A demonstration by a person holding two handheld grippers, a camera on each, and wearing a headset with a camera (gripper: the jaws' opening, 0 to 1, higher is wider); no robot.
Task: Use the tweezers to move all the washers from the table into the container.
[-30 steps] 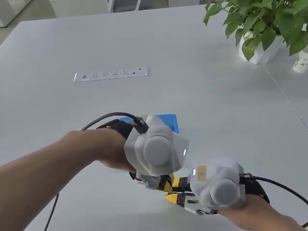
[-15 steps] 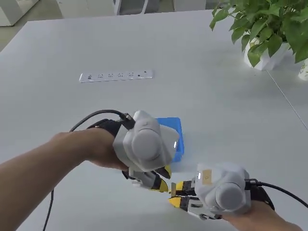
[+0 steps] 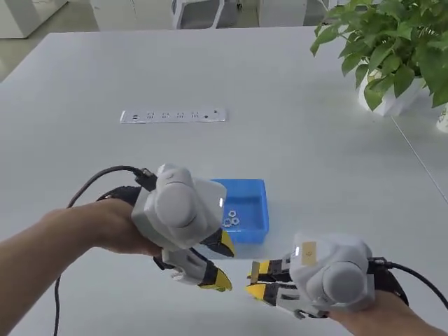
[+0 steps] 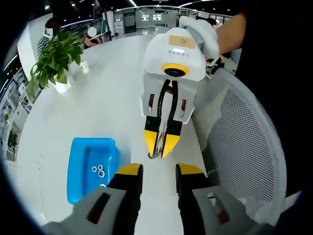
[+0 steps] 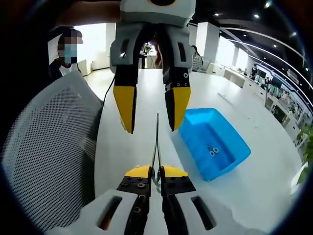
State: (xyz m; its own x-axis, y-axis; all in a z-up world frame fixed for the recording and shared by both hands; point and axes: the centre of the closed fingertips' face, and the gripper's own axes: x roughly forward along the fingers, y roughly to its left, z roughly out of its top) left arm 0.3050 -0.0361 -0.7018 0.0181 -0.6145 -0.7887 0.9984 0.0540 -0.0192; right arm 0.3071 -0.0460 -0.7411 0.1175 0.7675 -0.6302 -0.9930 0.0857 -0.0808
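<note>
White table (image 3: 315,140) with blue container (image 3: 255,192) of washers (image 3: 231,219); thin, likely springy, slippery tweezers (image 5: 157,142) are clamped at their rear by the right gripper (image 5: 156,172), left gripper (image 4: 160,171) opened, empty

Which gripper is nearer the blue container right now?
Left. The left gripper hangs open right beside the near-left corner of the container. The right gripper, shut on the tweezers, sits farther back toward the person, off the container's near edge.
</note>
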